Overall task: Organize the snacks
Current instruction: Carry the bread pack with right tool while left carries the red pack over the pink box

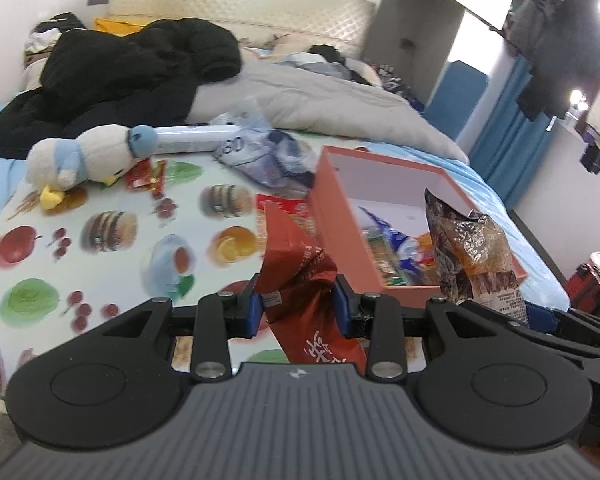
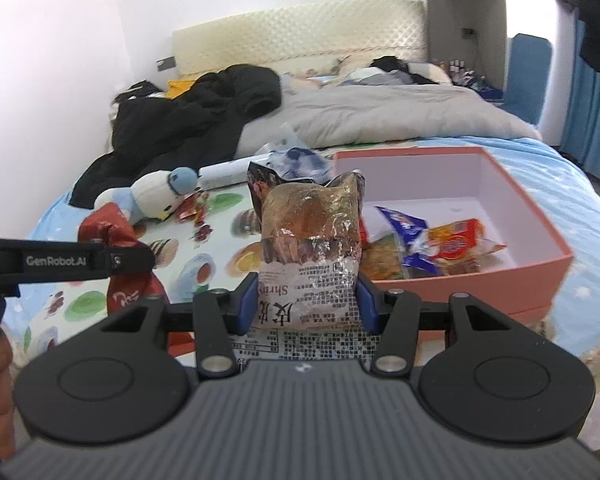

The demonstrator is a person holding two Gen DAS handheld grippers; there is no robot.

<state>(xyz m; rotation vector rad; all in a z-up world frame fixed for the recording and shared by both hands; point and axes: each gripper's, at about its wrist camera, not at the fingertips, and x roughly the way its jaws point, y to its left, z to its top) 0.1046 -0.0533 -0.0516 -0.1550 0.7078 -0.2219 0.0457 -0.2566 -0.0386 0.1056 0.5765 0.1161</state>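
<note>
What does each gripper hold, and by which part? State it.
Left gripper pinches the red snack bag mid-body; right gripper clamps the brown shrimp-snack bag near its lower end.

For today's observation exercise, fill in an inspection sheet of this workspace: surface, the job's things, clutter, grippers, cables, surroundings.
Surface: bed with a fruit-print sheet.
Job's things: orange box lies open on the bed with several snack packets inside; red snack bag and brown shrimp snack bag are both held; small red wrappers lie on the sheet.
Clutter: plush penguin, black jacket, grey duvet, white tube.
Grippers: left hand-held gripper shut on the red snack bag; right hand-held gripper shut on the brown shrimp snack bag.
Cables: nothing seen.
Surroundings: padded headboard, blue curtains, hanging clothes.
</note>
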